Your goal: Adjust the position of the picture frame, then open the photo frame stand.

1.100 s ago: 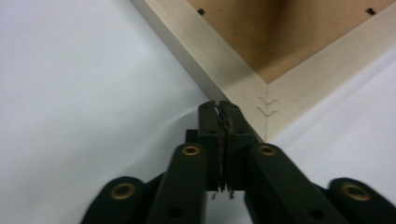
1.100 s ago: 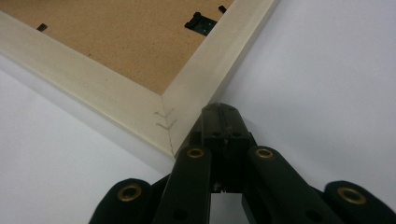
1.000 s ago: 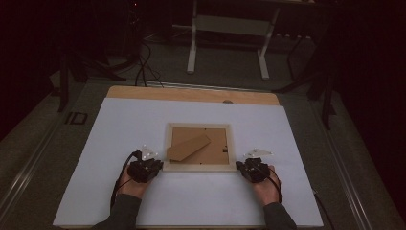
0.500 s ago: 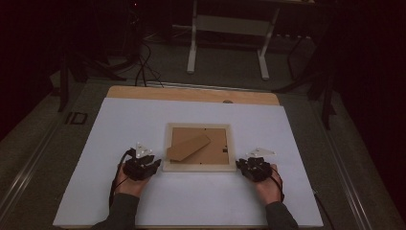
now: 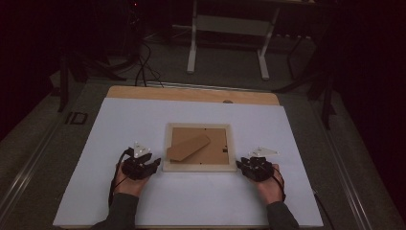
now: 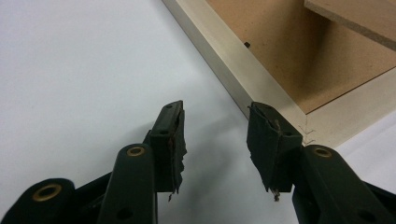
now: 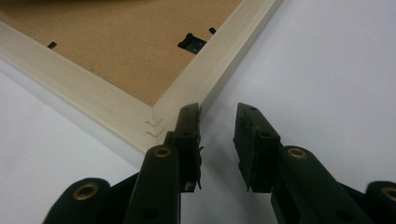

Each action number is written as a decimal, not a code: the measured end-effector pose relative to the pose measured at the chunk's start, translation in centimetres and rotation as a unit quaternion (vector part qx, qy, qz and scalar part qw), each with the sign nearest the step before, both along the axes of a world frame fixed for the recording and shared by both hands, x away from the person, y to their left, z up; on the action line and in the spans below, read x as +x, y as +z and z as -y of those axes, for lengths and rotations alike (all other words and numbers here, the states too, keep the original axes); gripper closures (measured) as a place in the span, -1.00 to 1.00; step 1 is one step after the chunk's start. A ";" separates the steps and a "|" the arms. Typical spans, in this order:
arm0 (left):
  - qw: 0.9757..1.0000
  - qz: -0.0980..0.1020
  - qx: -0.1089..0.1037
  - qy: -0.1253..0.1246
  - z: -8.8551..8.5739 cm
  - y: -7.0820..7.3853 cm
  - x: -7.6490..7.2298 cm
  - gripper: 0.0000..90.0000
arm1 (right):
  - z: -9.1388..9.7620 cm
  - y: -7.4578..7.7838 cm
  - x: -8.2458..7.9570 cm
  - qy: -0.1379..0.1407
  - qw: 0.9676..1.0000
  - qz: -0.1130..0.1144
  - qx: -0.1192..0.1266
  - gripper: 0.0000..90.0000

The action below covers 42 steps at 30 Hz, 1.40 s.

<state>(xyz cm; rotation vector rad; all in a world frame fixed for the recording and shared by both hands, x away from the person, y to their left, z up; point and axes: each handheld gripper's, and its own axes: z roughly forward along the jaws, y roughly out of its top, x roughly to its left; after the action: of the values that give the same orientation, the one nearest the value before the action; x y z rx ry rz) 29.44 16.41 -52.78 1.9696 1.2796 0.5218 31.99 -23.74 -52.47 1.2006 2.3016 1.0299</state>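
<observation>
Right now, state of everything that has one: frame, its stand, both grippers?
Picture frame: face down on the white sheet, back up, not gripped.
Stand flap: on the backing, angled; free end lifted in the left gripper view.
Left gripper: jaws just been opening, nothing between them, beside the frame's corner.
Right gripper: jaws just been opening, empty, at the other near corner.

Dim lab or recording studio: a wooden table (image 5: 191, 94) under a white sheet (image 5: 119, 129), on a grey floor (image 5: 230, 72) with trailing cables (image 5: 143, 67), black stand legs (image 5: 72, 72) at the left, and a white-legged desk frame (image 5: 227, 43) behind, the surroundings dark.
</observation>
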 end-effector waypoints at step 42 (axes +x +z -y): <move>0.999 0.032 -0.036 -0.014 -0.7 3.3 -1.1 0.13 | 0.8 0.1 -0.4 -0.010 1.000 0.001 0.005 0.35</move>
<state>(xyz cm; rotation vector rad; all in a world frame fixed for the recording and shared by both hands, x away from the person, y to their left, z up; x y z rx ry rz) 28.33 17.06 -49.53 1.8937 1.2140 0.5142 31.55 -24.52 -52.38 1.2230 2.2802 1.0366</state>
